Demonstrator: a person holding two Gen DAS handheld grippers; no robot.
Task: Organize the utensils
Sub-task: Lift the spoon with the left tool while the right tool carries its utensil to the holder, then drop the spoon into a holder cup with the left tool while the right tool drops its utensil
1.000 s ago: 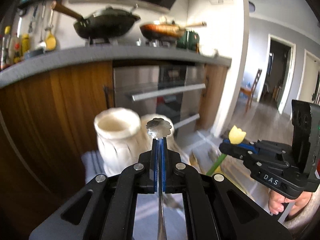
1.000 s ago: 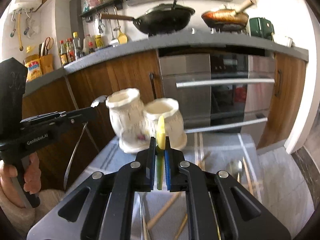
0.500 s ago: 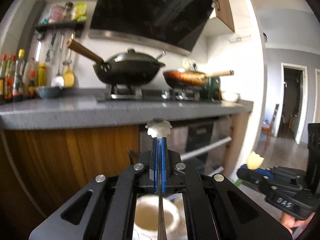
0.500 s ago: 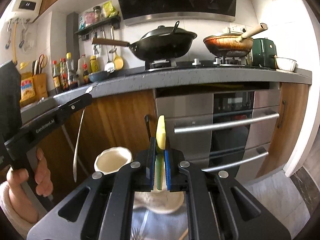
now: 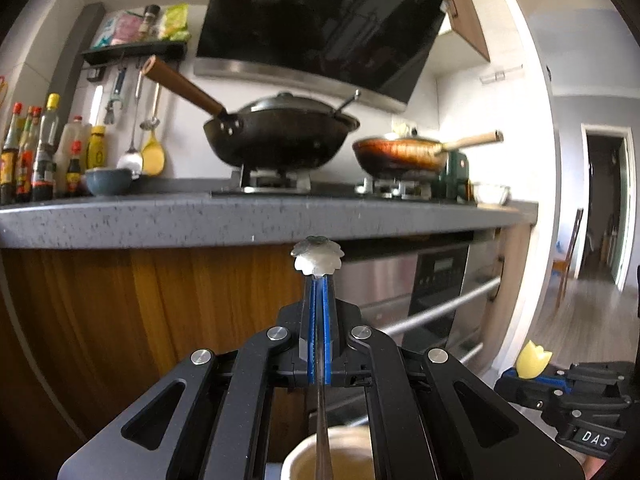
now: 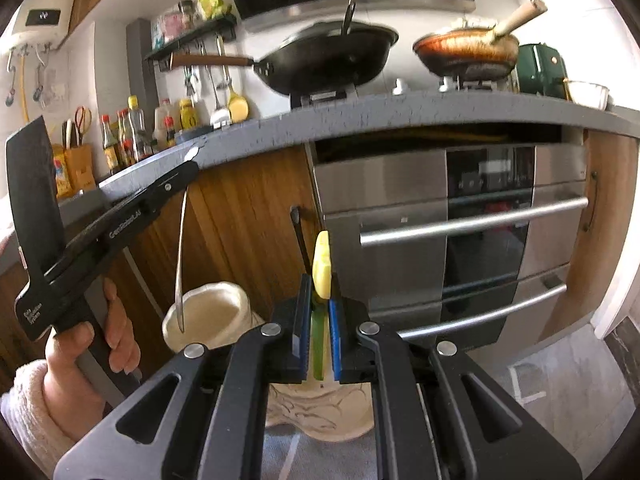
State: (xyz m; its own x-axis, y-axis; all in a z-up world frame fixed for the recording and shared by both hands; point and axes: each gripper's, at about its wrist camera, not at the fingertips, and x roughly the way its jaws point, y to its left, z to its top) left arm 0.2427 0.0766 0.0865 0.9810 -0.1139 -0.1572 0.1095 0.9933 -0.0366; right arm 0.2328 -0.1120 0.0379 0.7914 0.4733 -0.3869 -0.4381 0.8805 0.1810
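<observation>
Striped cloth (image 6: pixel 288 452) carries the cream holder (image 6: pixel 320 420); tiled floor (image 6: pixel 560 380) beyond

A home kitchen is showing here. A black wok (image 5: pixel 280 136) and a frying pan (image 5: pixel 400 154) are sitting on a gas hob at 12 o'clock, under a dark hood (image 5: pixel 320 20). Sauce bottles (image 5: pixel 36 152) and hanging ladles (image 5: pixel 136 120) are lining the wall at 9 o'clock. A steel oven (image 6: pixel 452 232) is sitting below the grey counter (image 5: pixel 240 216), beside wood cabinets (image 5: pixel 140 320). A doorway (image 5: pixel 604 208) at 3 o'clock is opening onto a room with a chair (image 5: pixel 568 248).
</observation>
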